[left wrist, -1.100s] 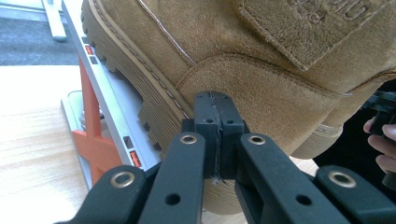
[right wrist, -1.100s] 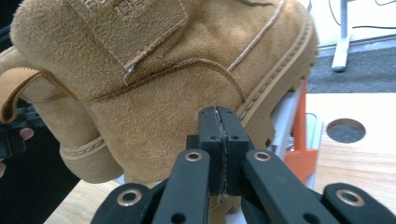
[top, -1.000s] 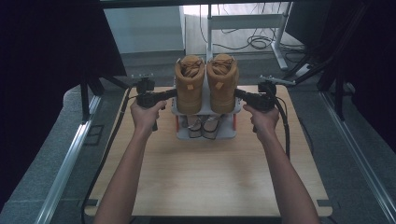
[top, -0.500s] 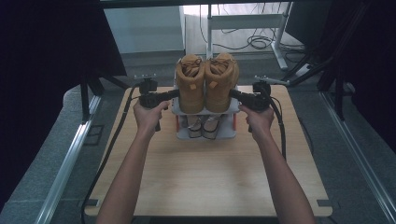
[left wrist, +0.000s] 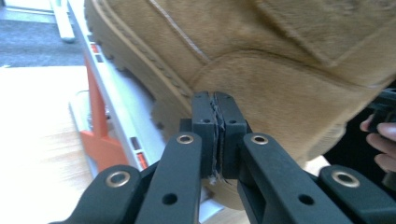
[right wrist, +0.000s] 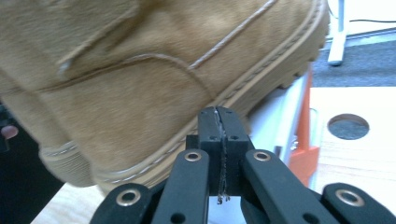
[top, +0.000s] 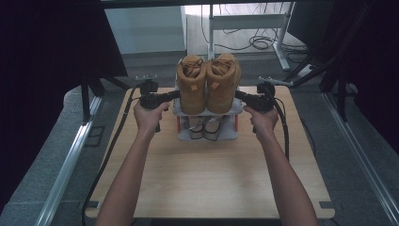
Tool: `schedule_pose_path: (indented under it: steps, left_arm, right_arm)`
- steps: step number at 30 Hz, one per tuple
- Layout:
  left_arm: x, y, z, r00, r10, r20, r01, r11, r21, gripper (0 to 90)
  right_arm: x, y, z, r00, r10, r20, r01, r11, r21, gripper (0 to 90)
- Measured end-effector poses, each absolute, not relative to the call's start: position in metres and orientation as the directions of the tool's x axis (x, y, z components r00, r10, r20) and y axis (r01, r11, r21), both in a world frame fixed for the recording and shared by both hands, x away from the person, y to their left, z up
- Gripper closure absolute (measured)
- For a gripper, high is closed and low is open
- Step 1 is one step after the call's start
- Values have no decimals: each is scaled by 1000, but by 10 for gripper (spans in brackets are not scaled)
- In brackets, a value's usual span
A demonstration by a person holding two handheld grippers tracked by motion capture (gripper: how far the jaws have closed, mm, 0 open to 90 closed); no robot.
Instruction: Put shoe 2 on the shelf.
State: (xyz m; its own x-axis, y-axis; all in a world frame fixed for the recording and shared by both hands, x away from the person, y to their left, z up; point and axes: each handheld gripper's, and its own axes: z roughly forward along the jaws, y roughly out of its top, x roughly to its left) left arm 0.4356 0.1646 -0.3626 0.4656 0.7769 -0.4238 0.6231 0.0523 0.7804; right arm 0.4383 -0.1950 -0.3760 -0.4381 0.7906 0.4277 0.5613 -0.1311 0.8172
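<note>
— So where are the boots against the fingers?

— A pair of tan boots [top: 208,84] stands on the top shelf of a small grey rack [top: 207,133], upper middle of the high view. The left gripper [top: 173,96] points in at the left boot [left wrist: 261,70] from the frame's left, the right gripper [top: 240,96] at the right boot [right wrist: 140,70] from the frame's right. Each pair of fingers is pressed fully together, holding nothing, tips close against the suede just above the sole.

— Which way do the boots run?

— Side by side, upright, long axis running up and down the frame.

— And the hands?

— Both forearms reach up from the bottom edge across the worktop [top: 207,188], each hand [top: 149,117] gripping its tool level, aimed inward.
</note>
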Motion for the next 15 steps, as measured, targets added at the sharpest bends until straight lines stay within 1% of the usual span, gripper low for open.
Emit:
schedule_pose_path:
  steps: [3,15]
  left_arm:
    - [440,166,-364,454,786,-419,626,53,778,884]
    - [459,164,-374,432,803,-411,638,51,769,890]
  right_arm:
    - [446,-200,-379,-413,803,429,560,-148,815,898]
    - [473,-200,-388,-364,829,426,557,-173,813,897]
